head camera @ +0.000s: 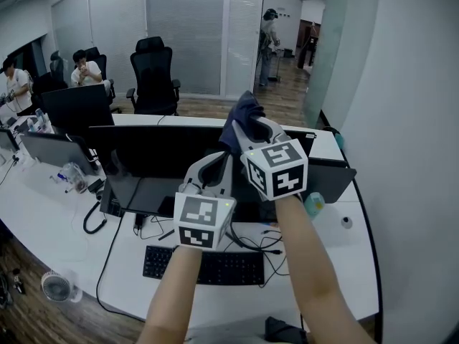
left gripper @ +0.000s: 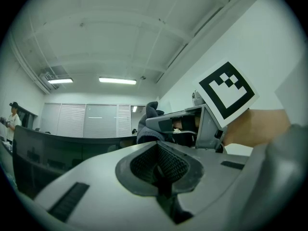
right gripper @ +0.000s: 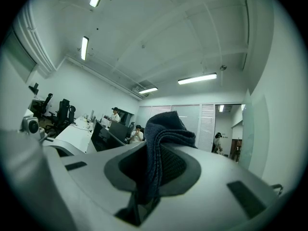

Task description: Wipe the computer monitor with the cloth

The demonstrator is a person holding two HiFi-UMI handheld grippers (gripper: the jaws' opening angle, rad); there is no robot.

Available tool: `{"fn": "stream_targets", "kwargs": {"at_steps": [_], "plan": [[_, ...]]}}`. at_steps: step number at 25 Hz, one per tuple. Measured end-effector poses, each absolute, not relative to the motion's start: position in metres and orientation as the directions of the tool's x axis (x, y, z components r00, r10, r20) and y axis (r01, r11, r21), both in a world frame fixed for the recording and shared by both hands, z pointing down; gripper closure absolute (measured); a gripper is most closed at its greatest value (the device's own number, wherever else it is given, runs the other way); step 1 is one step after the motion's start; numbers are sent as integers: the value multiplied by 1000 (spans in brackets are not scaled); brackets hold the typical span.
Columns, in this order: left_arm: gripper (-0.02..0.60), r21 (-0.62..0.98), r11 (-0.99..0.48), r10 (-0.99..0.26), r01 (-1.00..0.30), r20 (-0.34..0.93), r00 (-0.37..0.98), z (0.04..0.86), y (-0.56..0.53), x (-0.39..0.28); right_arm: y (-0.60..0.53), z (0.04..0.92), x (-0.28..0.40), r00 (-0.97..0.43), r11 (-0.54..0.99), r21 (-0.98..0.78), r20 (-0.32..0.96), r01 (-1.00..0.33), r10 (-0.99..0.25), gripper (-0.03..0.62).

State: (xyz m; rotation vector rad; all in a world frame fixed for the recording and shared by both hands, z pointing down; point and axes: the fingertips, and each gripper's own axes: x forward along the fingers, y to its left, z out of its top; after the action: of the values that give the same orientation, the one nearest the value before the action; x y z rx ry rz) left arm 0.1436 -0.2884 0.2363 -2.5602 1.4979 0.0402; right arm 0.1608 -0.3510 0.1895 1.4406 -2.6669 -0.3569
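My right gripper clamps the dark cloth near the top edge of the monitor, ready to wipe, while my left gripper hangs alongside, jaws closed on nothing.

On the surface: monitor, with keyboard before it. At the monitor's top edge, the right gripper, cloth between its fingers; cloth-to-edge contact unclear. Just beside it, lower left, before the screen: the left gripper. Behind the surface: chair.
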Motion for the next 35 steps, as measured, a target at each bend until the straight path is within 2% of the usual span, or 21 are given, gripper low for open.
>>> {"fn": "stream_targets", "kwargs": {"at_steps": [35], "plan": [[574,-149,-562,-810,-814,-100,578,242,-279,240,-347,187,281,-455,436,229,-34,-870,-890,528]]}}
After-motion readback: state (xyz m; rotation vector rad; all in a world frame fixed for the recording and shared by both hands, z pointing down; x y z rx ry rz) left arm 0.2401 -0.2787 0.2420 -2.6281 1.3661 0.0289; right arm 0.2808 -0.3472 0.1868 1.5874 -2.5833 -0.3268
